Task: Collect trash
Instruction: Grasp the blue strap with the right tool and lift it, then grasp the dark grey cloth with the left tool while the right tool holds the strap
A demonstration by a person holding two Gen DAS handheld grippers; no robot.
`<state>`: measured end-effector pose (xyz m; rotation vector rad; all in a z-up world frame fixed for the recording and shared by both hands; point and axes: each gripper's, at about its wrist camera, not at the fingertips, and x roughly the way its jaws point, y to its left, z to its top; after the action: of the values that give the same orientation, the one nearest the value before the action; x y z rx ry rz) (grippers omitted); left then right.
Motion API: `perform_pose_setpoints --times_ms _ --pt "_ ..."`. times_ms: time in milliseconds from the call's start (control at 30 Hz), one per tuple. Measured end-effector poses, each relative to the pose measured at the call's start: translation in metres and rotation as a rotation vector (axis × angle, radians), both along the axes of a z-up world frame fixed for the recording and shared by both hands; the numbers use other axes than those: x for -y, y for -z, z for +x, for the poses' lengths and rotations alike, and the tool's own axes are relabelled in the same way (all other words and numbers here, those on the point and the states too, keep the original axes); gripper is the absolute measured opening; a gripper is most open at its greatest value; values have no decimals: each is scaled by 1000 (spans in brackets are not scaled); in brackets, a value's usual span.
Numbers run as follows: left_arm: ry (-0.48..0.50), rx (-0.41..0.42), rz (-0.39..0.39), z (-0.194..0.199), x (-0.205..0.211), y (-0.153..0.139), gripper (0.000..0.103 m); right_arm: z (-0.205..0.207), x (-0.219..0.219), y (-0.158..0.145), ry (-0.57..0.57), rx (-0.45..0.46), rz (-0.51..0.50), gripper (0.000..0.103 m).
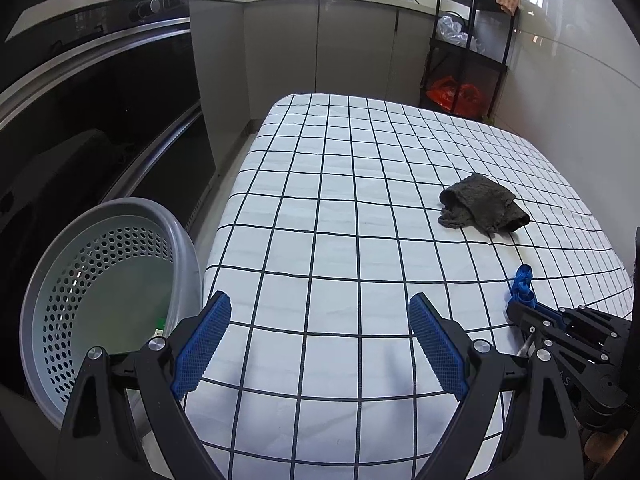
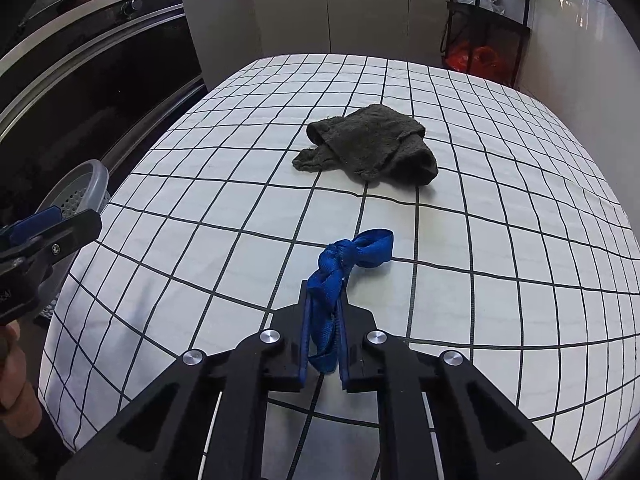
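Note:
My right gripper [image 2: 323, 304] is shut on a knotted blue strap [image 2: 340, 264] and holds it over the near part of the checked table [image 2: 200, 208]. The strap also shows in the left wrist view [image 1: 521, 284], at the tip of the right gripper [image 1: 516, 304]. A crumpled dark grey rag [image 2: 372, 144] lies on the table beyond it, also in the left wrist view [image 1: 482, 206]. My left gripper [image 1: 320, 320] is open and empty over the table's near left edge. A grey perforated basket [image 1: 100, 280] stands off the table's left side, also in the right wrist view [image 2: 78, 192].
A dark oven front [image 1: 100, 100] and grey cabinets [image 1: 320, 48] run along the left and back. A black shelf rack [image 1: 468, 48] with plastic bags stands at the far right by a white wall. My left gripper's finger shows at the left of the right wrist view [image 2: 48, 236].

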<state>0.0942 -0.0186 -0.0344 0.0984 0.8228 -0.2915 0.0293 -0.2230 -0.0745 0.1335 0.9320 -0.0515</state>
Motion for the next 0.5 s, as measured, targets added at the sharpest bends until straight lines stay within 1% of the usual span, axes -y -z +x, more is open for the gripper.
perform_pose_setpoints --times_ms 267,400,500 --pt "15 14 6 -5 4 0 88 -5 12 -15 37 47 11 11" --pt "27 4 -20 -5 12 -4 88 -12 36 -33 104 91 30 11" --pt "53 -6 -38 -6 23 -9 88 -19 60 -48 173 134 18 11"
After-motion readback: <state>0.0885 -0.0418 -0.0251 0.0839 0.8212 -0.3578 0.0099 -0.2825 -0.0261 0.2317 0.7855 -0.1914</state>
